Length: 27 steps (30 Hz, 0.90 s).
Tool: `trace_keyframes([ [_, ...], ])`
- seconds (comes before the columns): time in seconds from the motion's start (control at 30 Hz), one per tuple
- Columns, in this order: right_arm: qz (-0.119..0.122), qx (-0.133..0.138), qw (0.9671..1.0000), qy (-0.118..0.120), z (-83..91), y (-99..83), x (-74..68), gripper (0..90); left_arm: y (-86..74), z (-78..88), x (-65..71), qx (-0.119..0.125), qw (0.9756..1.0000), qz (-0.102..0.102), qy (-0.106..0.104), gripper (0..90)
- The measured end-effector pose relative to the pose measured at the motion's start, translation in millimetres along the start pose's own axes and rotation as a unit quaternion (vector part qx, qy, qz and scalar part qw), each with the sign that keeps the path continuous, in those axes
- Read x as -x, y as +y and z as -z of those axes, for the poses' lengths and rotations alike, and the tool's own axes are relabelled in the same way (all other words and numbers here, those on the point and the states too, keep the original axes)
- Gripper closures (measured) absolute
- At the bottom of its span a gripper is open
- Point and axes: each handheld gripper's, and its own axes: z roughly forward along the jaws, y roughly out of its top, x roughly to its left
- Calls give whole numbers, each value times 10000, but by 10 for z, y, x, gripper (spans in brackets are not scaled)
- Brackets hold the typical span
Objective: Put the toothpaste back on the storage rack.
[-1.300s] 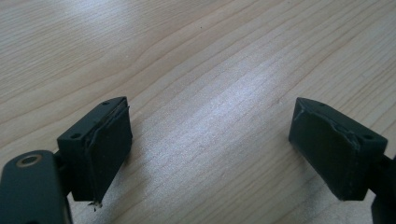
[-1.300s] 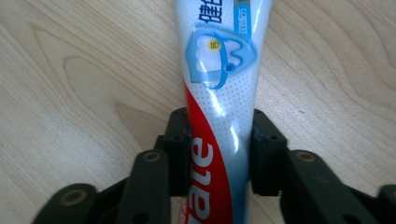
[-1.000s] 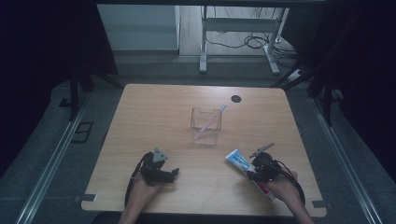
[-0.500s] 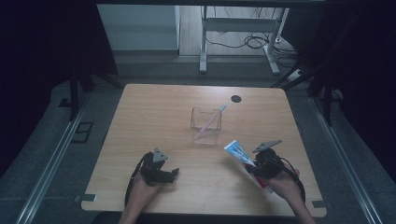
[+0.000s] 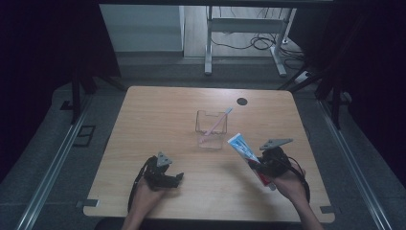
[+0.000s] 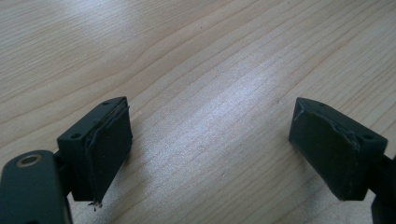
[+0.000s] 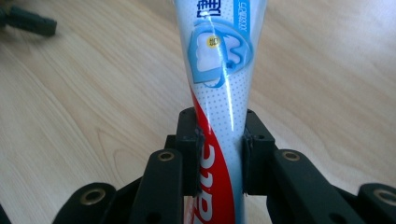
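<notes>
Toothpaste tube (image 7: 219, 84) clamped in right gripper (image 7: 219, 144), jaws pinching lower body, flat end angled up toward clear box (image 5: 211, 128). In high view tube (image 5: 244, 149) sits at table's (image 5: 158, 110) right front, just beside box. Toothbrush (image 5: 216, 125) leans in box. Left gripper (image 6: 210, 149) low over table at left front, jaws spread, nothing between.
</notes>
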Motion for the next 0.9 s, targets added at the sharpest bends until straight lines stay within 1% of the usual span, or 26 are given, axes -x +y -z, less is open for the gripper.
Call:
trace_keyframes([
  [0.13,-3,100,9999,65,-1,86,-8,728,0,0,0,0,10000,1,0,133],
  [0.17,8,125,9999,60,-3,107,-12,728,1,3,-3,-24,10000,-26,-2,133],
  [0.47,30,313,9995,95,-17,300,-42,729,1,0,-3,-3,10000,-17,2,133],
  [0.6,-4,397,9991,159,-22,392,-51,729,1,1,-3,-8,10000,-18,1,133],
  [0.9,68,465,9987,189,-74,602,-82,729,2,5,-6,-36,10000,-40,6,133],
])
